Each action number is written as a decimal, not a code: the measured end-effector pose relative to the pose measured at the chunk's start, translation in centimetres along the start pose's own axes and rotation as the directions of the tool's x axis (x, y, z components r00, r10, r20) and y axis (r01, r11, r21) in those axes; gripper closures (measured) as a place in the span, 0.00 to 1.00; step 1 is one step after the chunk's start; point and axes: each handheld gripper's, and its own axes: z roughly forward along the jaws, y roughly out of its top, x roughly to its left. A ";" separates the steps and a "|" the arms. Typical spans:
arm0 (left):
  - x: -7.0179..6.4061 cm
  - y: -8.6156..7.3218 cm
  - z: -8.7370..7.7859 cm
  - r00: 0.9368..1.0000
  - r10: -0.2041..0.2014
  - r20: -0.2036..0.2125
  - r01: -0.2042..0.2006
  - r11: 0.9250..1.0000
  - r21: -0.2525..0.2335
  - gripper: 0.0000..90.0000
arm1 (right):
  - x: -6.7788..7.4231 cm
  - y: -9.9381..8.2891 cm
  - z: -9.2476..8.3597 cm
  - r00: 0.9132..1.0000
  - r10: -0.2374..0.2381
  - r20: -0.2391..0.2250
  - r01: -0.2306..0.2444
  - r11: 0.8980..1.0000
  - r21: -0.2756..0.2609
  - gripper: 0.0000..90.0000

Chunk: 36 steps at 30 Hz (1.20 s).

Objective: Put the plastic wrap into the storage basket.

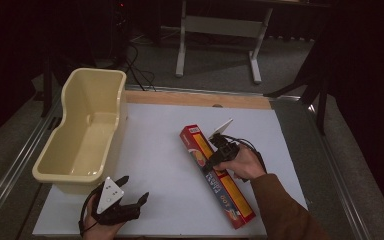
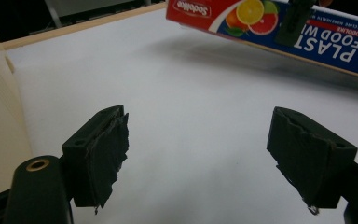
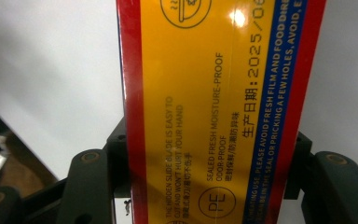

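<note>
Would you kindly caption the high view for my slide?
Right gripper clamps a plastic-wrap box; left gripper open beside a cream tub.

Your right gripper [image 1: 214,159] sits astride the plastic wrap box [image 1: 215,175], one jaw on each long side. The box lies slantwise on the white board [image 1: 170,200], running beyond the jaws at both ends. Your left gripper [image 1: 132,189] hovers well apart to the left of it, near the board's front edge. Just behind that gripper stands the plastic tub [image 1: 87,132], at the board's left edge.
</note>
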 end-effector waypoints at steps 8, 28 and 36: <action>0.0 0.0 0.0 1.000 -0.001 0.002 0.001 1.000 -0.001 0.22 | 0.5 0.2 -1.7 0.995 0.013 -0.100 -0.022 0.996 -0.082 0.45; -0.1 0.0 0.1 1.000 0.000 0.009 0.000 1.000 -0.002 0.22 | 2.4 2.2 -4.8 0.946 0.030 -0.323 -0.125 0.953 -0.278 0.45; -0.1 0.0 0.0 1.000 0.000 0.008 0.000 1.000 -0.002 0.22 | 2.9 3.8 -5.4 0.925 0.046 -0.377 -0.176 0.932 -0.318 0.45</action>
